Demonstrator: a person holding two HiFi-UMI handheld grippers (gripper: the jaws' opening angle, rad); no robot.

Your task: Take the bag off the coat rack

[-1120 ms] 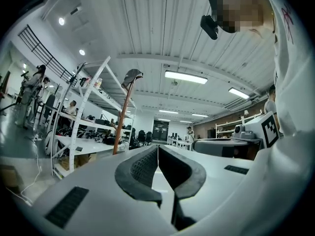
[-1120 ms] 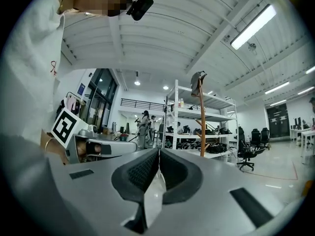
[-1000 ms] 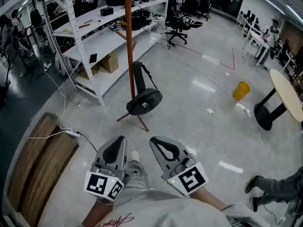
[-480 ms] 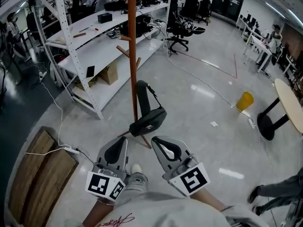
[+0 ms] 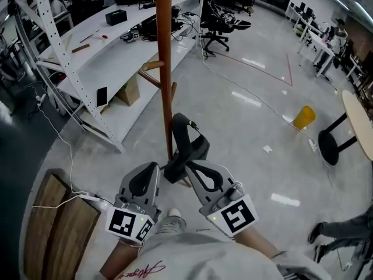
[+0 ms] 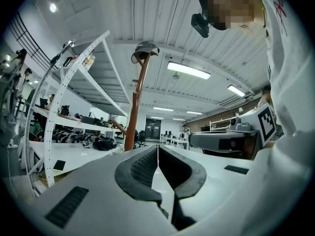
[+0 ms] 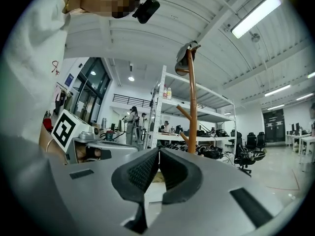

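Head view, hazard: your left gripper (image 5: 150, 169) and right gripper (image 5: 196, 169) are closed, empty; tugging the bag (image 5: 184, 137) sideways may topple the coat rack (image 5: 165, 69).

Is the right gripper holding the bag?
No, the right gripper is shut on nothing, and the bag hangs on the coat rack.

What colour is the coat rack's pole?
The pole is reddish brown; the head view shows it best.

The left gripper (image 5: 150, 169) and right gripper (image 5: 192, 169) are pointing forward side by side, jaws pressing together, gripping nothing.
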